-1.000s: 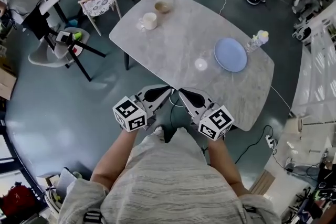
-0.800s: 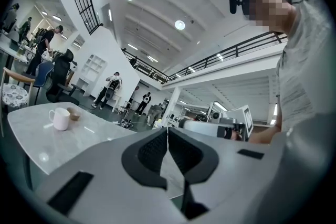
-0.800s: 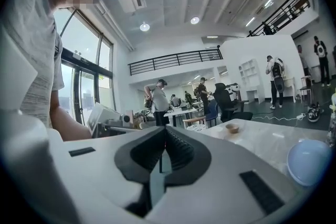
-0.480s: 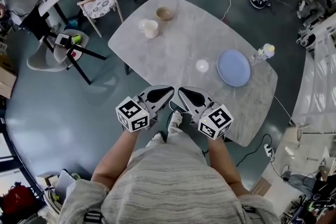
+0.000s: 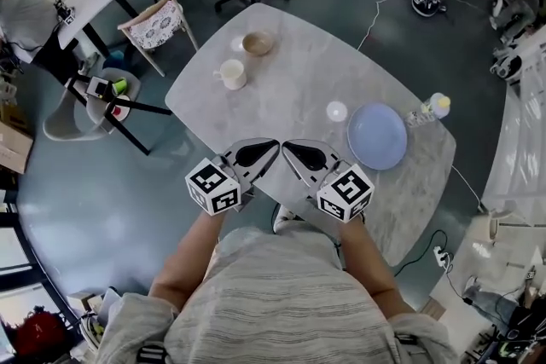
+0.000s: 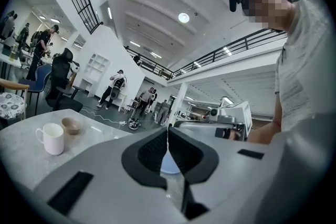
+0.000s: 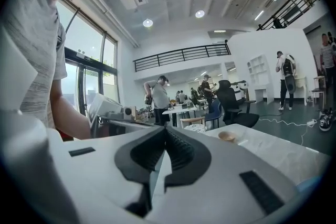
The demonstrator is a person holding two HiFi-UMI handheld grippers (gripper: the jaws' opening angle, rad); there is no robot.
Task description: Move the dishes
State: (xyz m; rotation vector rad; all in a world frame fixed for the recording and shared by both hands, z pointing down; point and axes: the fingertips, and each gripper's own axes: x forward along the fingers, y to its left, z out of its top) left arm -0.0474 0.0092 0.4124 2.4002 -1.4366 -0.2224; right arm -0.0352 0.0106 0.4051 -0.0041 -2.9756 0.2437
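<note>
A grey marble surface (image 5: 299, 89) stands in an open office, carrying a blue plate (image 5: 376, 135) at its right, and a white mug (image 5: 232, 74) and small bowl (image 5: 258, 43) at the far left. The left gripper (image 5: 269, 147) and right gripper (image 5: 290, 148) hover side by side over the near edge, fingers (image 6: 149, 152) closed on nothing. This looks like the approach; next, one gripper must open and reach a dish, probably the plate.

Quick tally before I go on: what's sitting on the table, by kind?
blue plate: 1
tan bowl: 1
white mug: 1
small white round piece, kind unclear: 1
plastic bottle: 1
Total: 5
</note>
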